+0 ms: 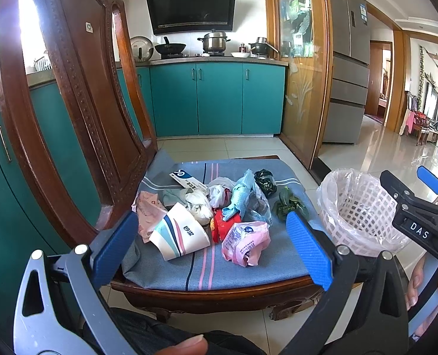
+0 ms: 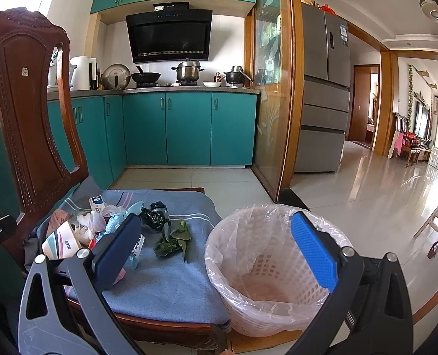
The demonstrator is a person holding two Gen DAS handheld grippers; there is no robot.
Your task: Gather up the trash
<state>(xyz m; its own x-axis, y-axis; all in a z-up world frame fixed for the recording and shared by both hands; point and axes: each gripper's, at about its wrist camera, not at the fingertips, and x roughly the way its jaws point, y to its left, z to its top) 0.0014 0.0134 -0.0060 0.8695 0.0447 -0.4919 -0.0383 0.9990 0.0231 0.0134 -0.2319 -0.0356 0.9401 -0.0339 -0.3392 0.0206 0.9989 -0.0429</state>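
My left view looks close over the chair (image 1: 219,266) toward the cabinets; my right view faces likewise, nearer the bin (image 2: 266,272). Both share chair and bin.

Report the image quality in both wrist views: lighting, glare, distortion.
Left wrist view: strong fisheye bending of the chair back, blown-out window at upper left, the trash pile evenly lit and sharp. Right wrist view: same barrel distortion with dark corner vignetting, bright glare on the glossy floor, the lined basket clear, both views in focus.
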